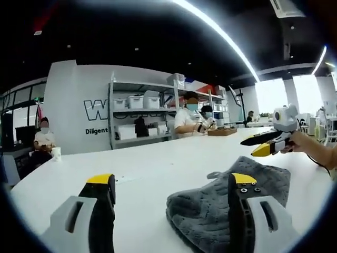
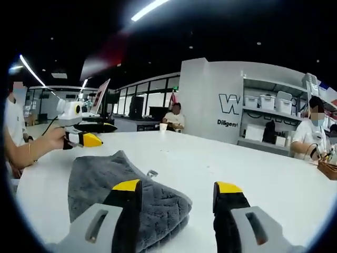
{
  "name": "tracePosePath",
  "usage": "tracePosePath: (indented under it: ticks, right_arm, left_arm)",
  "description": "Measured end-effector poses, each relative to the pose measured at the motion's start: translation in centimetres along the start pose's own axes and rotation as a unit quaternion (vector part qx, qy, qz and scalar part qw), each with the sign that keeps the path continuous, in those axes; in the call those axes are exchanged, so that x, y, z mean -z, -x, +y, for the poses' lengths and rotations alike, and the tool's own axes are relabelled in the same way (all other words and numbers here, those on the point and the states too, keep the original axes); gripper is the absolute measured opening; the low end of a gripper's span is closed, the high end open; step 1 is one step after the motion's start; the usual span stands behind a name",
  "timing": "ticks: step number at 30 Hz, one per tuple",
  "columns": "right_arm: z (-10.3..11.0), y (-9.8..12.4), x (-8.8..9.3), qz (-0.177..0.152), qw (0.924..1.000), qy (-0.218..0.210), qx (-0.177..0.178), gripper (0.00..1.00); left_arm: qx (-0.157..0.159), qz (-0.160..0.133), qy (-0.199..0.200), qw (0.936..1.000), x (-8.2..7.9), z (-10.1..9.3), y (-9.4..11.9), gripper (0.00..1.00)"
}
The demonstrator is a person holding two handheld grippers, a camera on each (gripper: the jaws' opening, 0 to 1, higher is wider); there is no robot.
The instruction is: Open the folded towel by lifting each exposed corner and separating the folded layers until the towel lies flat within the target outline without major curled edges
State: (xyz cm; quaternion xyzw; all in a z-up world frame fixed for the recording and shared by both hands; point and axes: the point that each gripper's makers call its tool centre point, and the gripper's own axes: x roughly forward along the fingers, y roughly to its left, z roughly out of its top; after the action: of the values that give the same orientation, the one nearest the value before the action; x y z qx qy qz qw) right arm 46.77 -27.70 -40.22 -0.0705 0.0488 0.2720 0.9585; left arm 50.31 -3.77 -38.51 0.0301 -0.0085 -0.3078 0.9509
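A grey folded towel (image 1: 205, 211) lies in a thick bundle on the white table (image 1: 158, 163), its small hanging loop (image 1: 213, 175) towards the far side. My left gripper (image 1: 171, 184) is open just above the table, its right jaw over the towel's near edge and its left jaw over bare table. My right gripper (image 1: 255, 146), held in a hand, hovers beyond the towel's far corner. From the right gripper view the towel (image 2: 100, 179) lies under my open right gripper (image 2: 176, 190), whose left jaw is over the towel's end. The left gripper (image 2: 100, 134) hangs past the towel's other end.
A shelf with white bins (image 1: 142, 118) stands behind the table, with people seated beside it. A white cup (image 1: 56, 153) sits at the table's far left edge and a wooden tray (image 1: 221, 132) at the far side. A person's forearm (image 2: 26, 150) comes in from the left.
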Motion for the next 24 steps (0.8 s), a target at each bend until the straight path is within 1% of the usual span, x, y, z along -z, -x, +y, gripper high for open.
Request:
tracePosePath:
  ticks: [2, 5, 9, 11, 14, 15, 18, 24]
  right_arm:
    - [-0.1, -0.2, 0.5, 0.008, 0.9999, -0.007, -0.001, 0.51]
    - [-0.1, -0.3, 0.7, 0.011, 0.9999, -0.005, -0.001, 0.51]
    - [0.1, -0.3, 0.9, 0.014, 0.9999, -0.008, -0.004, 0.50]
    - [0.1, -0.3, 0.9, 0.014, 0.9999, -0.008, -0.004, 0.50]
    - [0.2, -0.3, 1.0, 0.016, 0.9998, -0.008, -0.003, 0.50]
    - [0.2, -0.3, 1.1, 0.017, 0.9998, -0.007, -0.003, 0.49]
    - [0.2, -0.4, 1.1, 0.020, 0.9997, 0.018, 0.002, 0.49]
    - [0.2, -0.4, 1.5, 0.023, 0.9996, 0.015, 0.000, 0.47]
  left_arm:
    - [-0.002, 0.002, 0.003, 1.0000, 0.4, 0.2, -0.1, 0.85]
    - [-0.002, 0.008, 0.007, 0.9999, 1.0, 0.3, -0.2, 0.84]
    - [0.006, 0.011, 0.023, 0.9997, 1.6, 0.1, -0.3, 0.79]
    - [0.006, 0.015, 0.029, 0.9995, 1.9, 0.1, -0.3, 0.79]
    - [0.006, 0.023, 0.026, 0.9994, 2.3, 0.1, -0.3, 0.79]
    - [0.007, 0.027, 0.025, 0.9993, 2.5, 0.1, -0.4, 0.78]
    - [0.015, 0.032, 0.039, 0.9986, 3.0, -0.1, -0.4, 0.76]
    - [0.021, 0.036, 0.040, 0.9983, 3.2, -0.4, -0.5, 0.73]
